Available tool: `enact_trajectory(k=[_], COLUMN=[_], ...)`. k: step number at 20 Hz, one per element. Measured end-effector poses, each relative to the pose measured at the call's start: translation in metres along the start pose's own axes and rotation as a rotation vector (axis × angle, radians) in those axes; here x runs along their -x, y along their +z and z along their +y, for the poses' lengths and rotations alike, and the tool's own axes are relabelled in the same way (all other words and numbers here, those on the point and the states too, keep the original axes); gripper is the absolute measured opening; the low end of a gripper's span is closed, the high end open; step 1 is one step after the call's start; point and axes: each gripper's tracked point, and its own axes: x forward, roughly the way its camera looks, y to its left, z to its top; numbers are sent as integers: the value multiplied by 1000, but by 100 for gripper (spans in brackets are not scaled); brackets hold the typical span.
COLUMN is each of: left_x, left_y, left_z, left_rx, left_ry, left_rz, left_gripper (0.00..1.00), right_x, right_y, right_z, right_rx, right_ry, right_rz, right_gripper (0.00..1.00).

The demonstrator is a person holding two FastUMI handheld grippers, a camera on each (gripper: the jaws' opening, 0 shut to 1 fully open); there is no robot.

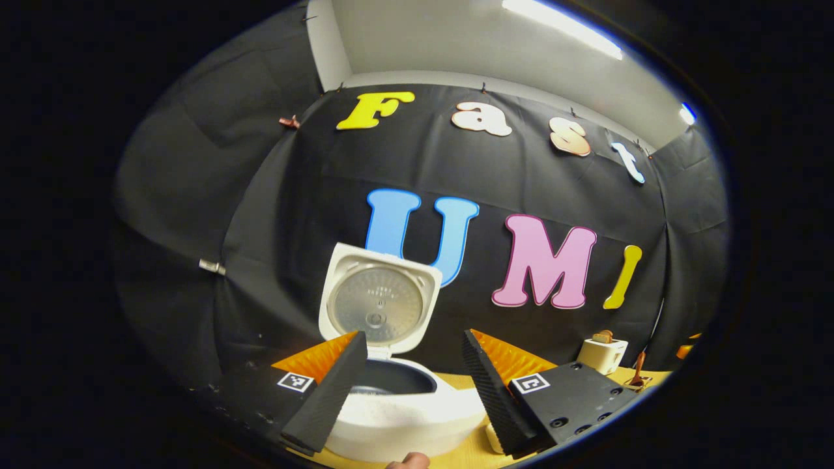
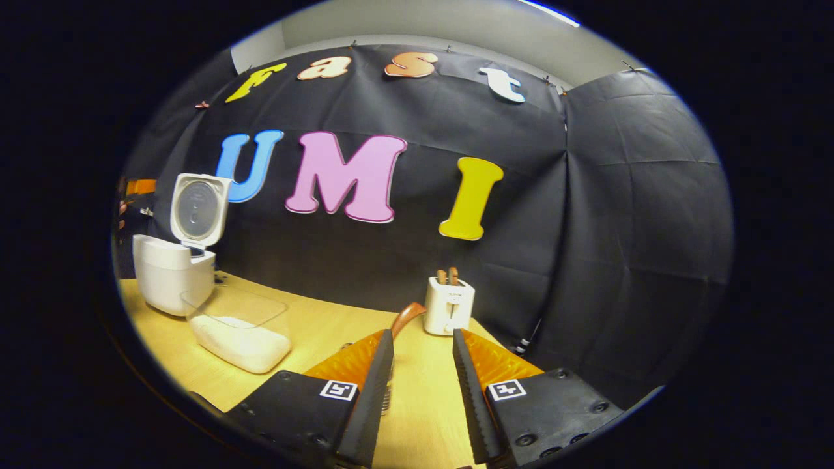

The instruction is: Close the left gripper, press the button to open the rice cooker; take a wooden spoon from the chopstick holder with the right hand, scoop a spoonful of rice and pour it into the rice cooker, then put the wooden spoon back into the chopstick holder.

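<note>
The white rice cooker (image 1: 404, 417) stands right below my left gripper (image 1: 413, 339), its lid (image 1: 381, 303) swung upright and the dark inner pot showing. That gripper is open, with nothing between its fingers. In the right gripper view the rice cooker (image 2: 171, 277) sits at the far left of the table, next to a clear box of white rice (image 2: 241, 339). My right gripper (image 2: 422, 337) is open just short of the wooden spoon (image 2: 405, 318). The spoon's handle rises from the chopstick holder (image 2: 389, 389), which is mostly hidden behind a finger.
A white toaster (image 2: 448, 303) with two slices stands at the back of the yellow wooden table (image 2: 326, 339), just beyond the spoon. It also appears at the right in the left gripper view, toaster (image 1: 603, 353). A fingertip (image 1: 407, 461) shows in front of the cooker.
</note>
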Motion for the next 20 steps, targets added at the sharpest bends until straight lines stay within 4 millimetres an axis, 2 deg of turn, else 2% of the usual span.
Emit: enact_trajectory(k=[5,7,8,10,11,13,15,16,17,19,20], left_x=[-88,-132,-160,-204,-227,-271,-299,-307,-310,-307,-305], left_y=[45,55,58,51,51,59,61,54,40,17,18], left_z=[10,19,23,38,45,60,81,92,98,94,96], left_rx=[52,21,7,19,38,28,-72,-104,-104,-90,-157], left_ry=[15,42,56,94,112,153,228,264,282,290,291], left_rz=[13,29,46,105,121,137,145,175,217,289,286], left_gripper=[94,94,95,94,94,94,94,94,94,94,94], right_x=[9,11,14,15,15,13,11,9,6,2,2], right_y=[-3,-1,-4,-6,-6,-9,-16,-17,-18,-19,-20], right_z=[69,92,101,115,117,123,127,126,123,120,124], right_rx=[-85,-115,-128,-149,-152,-143,-135,-127,-118,-112,-122], right_ry=[155,202,227,256,260,269,276,271,263,249,263], right_rz=[0,-7,-4,2,3,7,26,32,31,29,33], right_gripper=[60,61,57,57,61,61,61,61,61,61,61])
